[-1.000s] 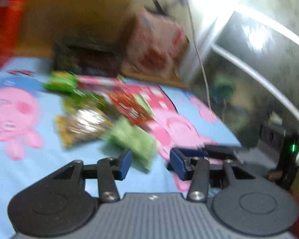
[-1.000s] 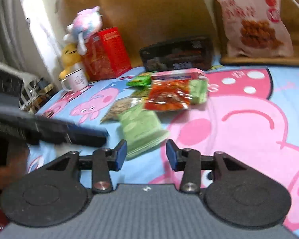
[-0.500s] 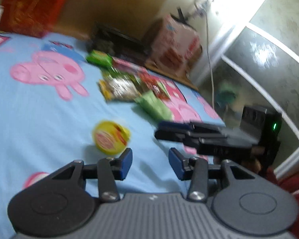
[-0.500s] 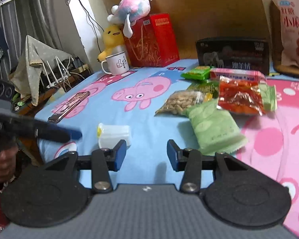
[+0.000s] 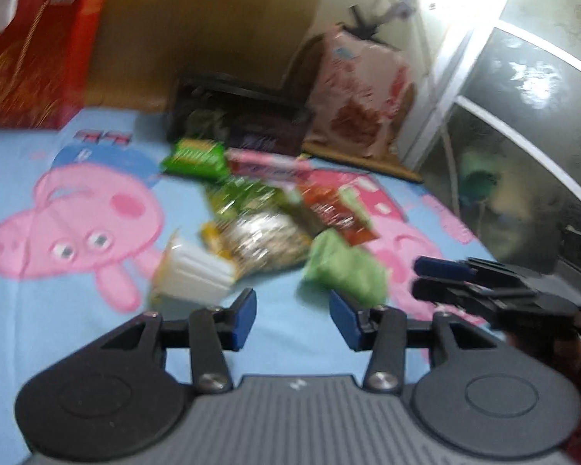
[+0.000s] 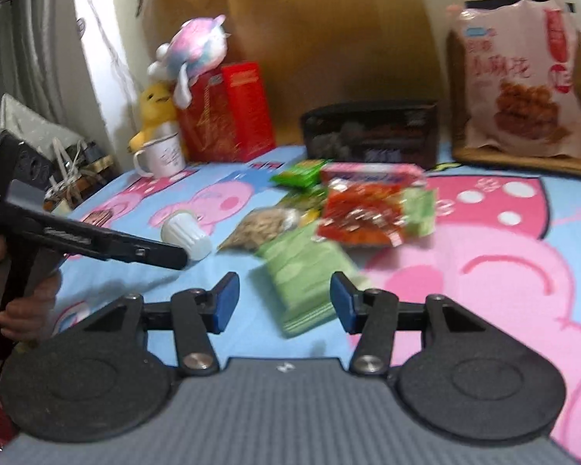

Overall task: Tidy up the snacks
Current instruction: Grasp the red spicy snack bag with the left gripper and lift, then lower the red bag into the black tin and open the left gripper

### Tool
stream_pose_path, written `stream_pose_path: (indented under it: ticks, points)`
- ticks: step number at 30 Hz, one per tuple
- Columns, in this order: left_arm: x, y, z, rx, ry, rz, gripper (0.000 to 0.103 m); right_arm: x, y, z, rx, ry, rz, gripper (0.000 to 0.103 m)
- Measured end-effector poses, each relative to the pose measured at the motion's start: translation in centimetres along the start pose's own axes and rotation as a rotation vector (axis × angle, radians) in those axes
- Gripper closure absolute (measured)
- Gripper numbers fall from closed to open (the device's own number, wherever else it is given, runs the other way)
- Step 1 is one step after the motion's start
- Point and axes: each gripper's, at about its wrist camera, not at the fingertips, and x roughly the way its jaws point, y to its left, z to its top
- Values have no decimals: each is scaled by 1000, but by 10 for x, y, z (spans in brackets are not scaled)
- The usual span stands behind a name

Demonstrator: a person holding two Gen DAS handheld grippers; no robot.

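Only in the right view: mug [image 6: 160,157]; plush [image 6: 191,48].

1. Setting: a home bedroom.
2. Bed: a cartoon-pig sheet [image 6: 484,240] covers it, with a brown headboard [image 6: 321,38] behind.
3. Personal items: plush toys [image 6: 189,50], a mug [image 6: 162,157] and a red box [image 6: 228,112] stand at the head.
4. Window: a curtain [image 6: 31,38] hangs beside it.

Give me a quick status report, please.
Left gripper open, empty. Right gripper open, empty, green packet just ahead. Snack pile unsorted. Nothing blocking.
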Motion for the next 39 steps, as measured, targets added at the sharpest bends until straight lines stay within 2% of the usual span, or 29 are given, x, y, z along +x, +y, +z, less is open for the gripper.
stream_pose_path:
  ticks: [4, 6, 11, 13, 15, 17, 20, 21, 22, 23, 28, 31, 35, 39]
  points:
    - [5, -9, 13, -25, -16, -68, 59, 13, -30, 15, 63, 4, -25, 49]
    - [15, -10, 25, -54, -9, -78, 59, 25, -49, 20, 142, 21, -22, 49]
    - [46, -13, 57, -93, 4, -126, 59, 38, -87, 27, 353, 43, 55, 49]
    - [66, -16, 67, -85, 32, -131, 51, 41, -94, 26, 392, 55, 80, 49]
    - [89, -16, 73, -96, 79, -119, 49, 45, -100, 25, 419, 73, 95, 50]
    - [112, -14, 74, -114, 133, -122, 49, 49, -107, 24, 455, 91, 119, 52]
    - [132, -11, 71, -144, 188, -140, 59, 56, -112, 21, 497, 117, 189, 69]
    - [133, -11, 70, -146, 191, -133, 63, 58, -111, 20, 499, 125, 202, 77]
    - [132, -11, 69, -139, 186, -117, 72, 60, -109, 19, 491, 129, 194, 78]
    - [130, -10, 69, -132, 181, -105, 76, 60, -106, 18, 475, 122, 184, 78]
    - [106, -5, 73, -123, 127, -111, 76, 53, -90, 28, 398, 82, 217, 81]
    - [98, -7, 85, -112, 88, -102, 76, 50, -77, 42, 302, 36, 193, 81]
    - [95, -7, 117, -72, 28, -88, 75, 53, -69, 66, 200, -24, 159, 81]
    - [104, -2, 161, -36, -33, -50, 74, 74, -81, 104, 183, -74, 152, 81]
